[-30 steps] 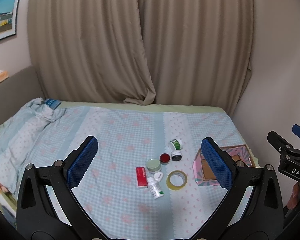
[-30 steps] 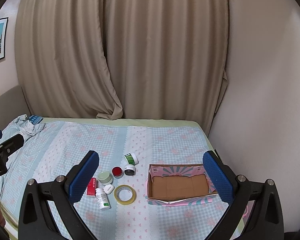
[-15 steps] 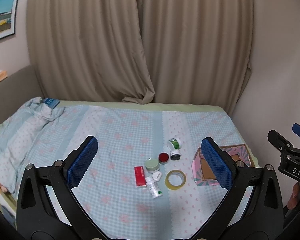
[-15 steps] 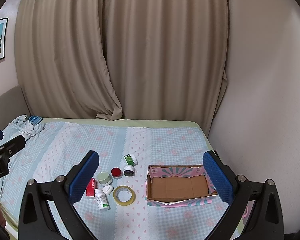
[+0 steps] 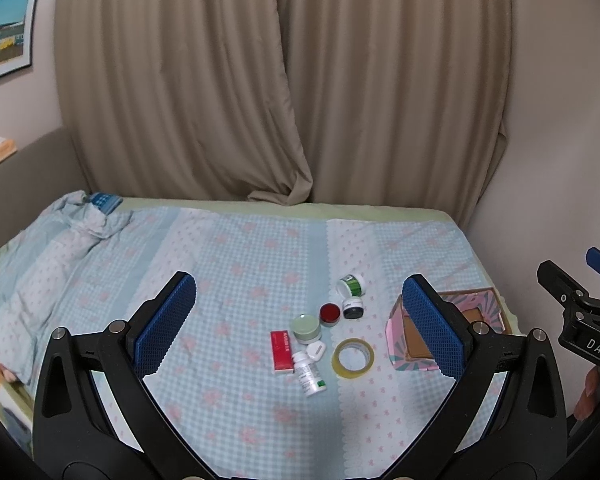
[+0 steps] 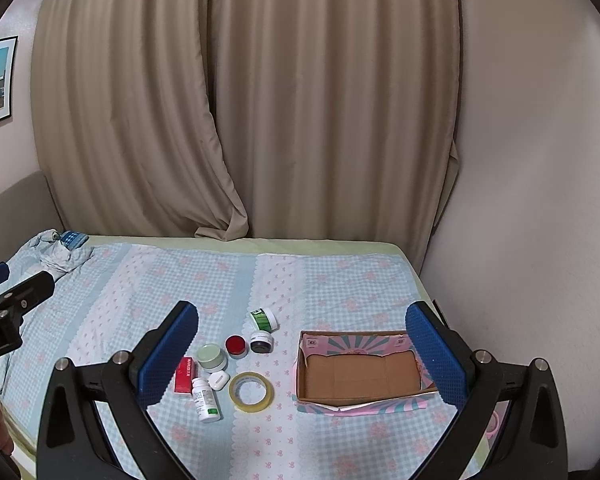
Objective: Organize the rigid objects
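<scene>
Both tools hang above the bed [image 5: 240, 248] with nothing between their pads: the left gripper [image 5: 300, 320] is spread wide and released, and so is the right gripper [image 6: 302, 354], each holding only air. Ahead of the left gripper, framed between its blue fingers [image 5: 164, 320], lies a loose cluster of small items on the checked bedspread. Nearest to it is a white pill bottle [image 5: 309, 373] on its side, with a red carton [image 5: 282, 351] just to its left and a small white case [image 5: 315, 350] touching its far end. A roll of tape [image 5: 353, 358] lies flat just right of the bottle. Farther out sit a pale green jar [image 5: 306, 328], a red-lidded jar [image 5: 330, 314] and a dark-lidded jar [image 5: 353, 307], and beyond those a green-labelled tub [image 5: 352, 285] tipped on its side. The open cardboard box [image 6: 360, 372], pink-patterned outside and bare brown inside, lies ahead of the right gripper toward its right finger, well apart from the cluster. Beige curtains [image 6: 260, 100] hang beyond the bed.
</scene>
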`<move>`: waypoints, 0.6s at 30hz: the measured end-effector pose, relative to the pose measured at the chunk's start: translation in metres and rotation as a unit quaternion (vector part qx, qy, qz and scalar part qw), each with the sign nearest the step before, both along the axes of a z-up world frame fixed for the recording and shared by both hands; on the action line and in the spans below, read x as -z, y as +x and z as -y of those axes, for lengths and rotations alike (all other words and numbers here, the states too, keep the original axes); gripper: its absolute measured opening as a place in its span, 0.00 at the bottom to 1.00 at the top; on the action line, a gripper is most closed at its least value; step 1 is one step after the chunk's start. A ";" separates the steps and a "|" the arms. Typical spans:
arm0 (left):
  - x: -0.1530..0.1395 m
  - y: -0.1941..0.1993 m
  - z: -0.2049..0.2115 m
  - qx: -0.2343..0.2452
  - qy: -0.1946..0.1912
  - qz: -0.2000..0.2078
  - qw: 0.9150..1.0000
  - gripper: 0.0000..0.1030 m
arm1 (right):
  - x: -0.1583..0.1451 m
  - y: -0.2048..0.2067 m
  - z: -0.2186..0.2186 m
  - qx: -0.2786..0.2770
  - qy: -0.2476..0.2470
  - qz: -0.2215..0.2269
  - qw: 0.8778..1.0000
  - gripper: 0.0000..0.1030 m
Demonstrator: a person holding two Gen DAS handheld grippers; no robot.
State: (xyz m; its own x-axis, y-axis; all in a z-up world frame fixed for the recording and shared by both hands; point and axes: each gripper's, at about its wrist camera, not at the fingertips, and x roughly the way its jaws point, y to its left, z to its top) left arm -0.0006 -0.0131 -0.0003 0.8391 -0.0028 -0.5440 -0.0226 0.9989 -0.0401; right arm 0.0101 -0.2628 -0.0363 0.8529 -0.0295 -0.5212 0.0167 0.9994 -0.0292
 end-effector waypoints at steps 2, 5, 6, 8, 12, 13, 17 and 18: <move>0.000 0.000 0.000 0.000 -0.001 0.000 1.000 0.99 | 0.000 0.000 0.000 0.000 0.000 0.000 1.000 1.00; 0.000 0.001 0.000 0.000 -0.002 -0.001 1.000 0.99 | 0.000 -0.001 0.000 -0.001 0.000 -0.001 1.000 1.00; 0.000 0.001 0.000 0.000 -0.001 -0.001 1.000 0.99 | 0.000 -0.001 0.000 -0.001 0.000 -0.001 1.000 1.00; 0.001 0.000 0.000 0.000 -0.001 -0.001 1.000 0.99 | 0.000 0.000 -0.001 -0.001 0.000 -0.001 1.000 1.00; 0.002 0.000 0.001 0.000 -0.001 -0.002 1.000 0.99 | 0.000 -0.001 -0.001 -0.001 0.000 -0.001 1.000 1.00; 0.002 0.000 0.001 0.000 -0.002 -0.003 1.000 0.99 | 0.000 0.000 -0.001 -0.001 0.000 -0.001 1.000 1.00; 0.004 0.002 0.002 -0.001 -0.003 -0.006 1.000 0.99 | 0.001 -0.001 0.000 -0.001 0.000 0.000 1.000 1.00; 0.004 0.003 0.003 -0.001 -0.004 -0.008 1.000 0.99 | 0.000 0.000 -0.001 -0.002 0.000 -0.001 1.000 1.00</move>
State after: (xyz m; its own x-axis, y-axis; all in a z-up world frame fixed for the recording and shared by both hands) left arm 0.0020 -0.0157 -0.0046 0.8303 -0.0063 -0.5573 -0.0250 0.9985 -0.0485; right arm 0.0099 -0.2619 -0.0366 0.8523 -0.0267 -0.5224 0.0130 0.9995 -0.0299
